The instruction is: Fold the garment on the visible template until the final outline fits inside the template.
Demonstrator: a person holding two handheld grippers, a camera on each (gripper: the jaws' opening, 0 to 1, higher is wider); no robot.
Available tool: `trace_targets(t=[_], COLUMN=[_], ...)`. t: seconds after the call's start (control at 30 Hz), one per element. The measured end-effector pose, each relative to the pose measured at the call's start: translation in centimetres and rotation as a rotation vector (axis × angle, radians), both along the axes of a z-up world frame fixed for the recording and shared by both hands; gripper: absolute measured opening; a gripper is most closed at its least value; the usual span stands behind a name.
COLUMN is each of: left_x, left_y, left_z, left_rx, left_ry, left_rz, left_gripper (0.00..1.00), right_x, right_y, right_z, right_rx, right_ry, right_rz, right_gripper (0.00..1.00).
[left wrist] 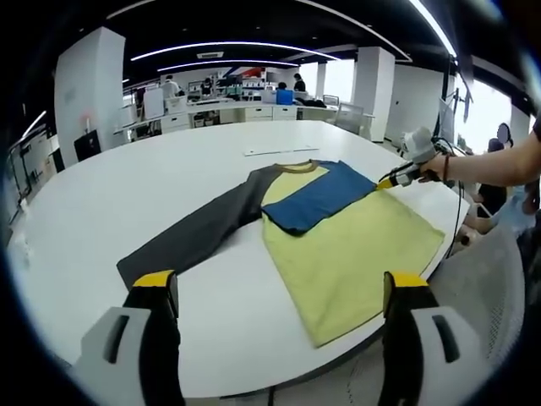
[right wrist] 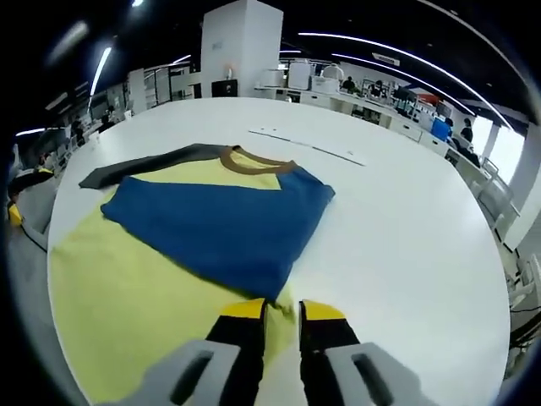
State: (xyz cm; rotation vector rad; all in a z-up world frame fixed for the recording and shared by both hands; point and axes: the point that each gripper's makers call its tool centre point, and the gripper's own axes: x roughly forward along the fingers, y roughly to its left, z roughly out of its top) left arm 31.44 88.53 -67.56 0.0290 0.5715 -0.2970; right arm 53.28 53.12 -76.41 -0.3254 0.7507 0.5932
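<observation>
A long-sleeved shirt [left wrist: 355, 245] lies flat on the white table [left wrist: 169, 178]. Its body is yellow and its grey sleeve [left wrist: 194, 233] stretches out to the left. The blue sleeve part [left wrist: 317, 196] is folded across the chest below the brown collar [right wrist: 249, 162]. My right gripper [left wrist: 390, 181], held by a person's hand, sits at the shirt's right edge beside the blue fold. In the right gripper view its jaws [right wrist: 283, 315] stand nearly together, with yellow fabric [right wrist: 127, 304] in the narrow slit and the blue fold [right wrist: 220, 224] just ahead. My left gripper [left wrist: 279, 292] hovers open, short of the shirt's hem.
A thin white strip [left wrist: 281, 151] lies on the table beyond the collar. The table edge curves close along the shirt's right side [left wrist: 439, 254]. Desks, pillars and people stand in the room behind.
</observation>
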Motion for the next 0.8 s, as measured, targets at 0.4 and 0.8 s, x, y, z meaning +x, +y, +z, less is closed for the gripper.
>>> trace_targets(t=[0.4,0.8], left_x=[-0.2,-0.1], left_y=[0.4,0.8], left_z=[-0.3,-0.3], left_rx=[0.01,0.015], left_ry=[0.014,0.017], left_rz=[0.008,0.015], left_gripper=[0.97,0.97], right_x=[0.3,0.6], right_y=[-0.9,-1.8], right_z=[-0.5,-0.8], right_rx=[-0.029,-0.05], right_ry=[-0.009,0.016], right_rz=[-0.03,-0.043], right_gripper=[0.0,0.0])
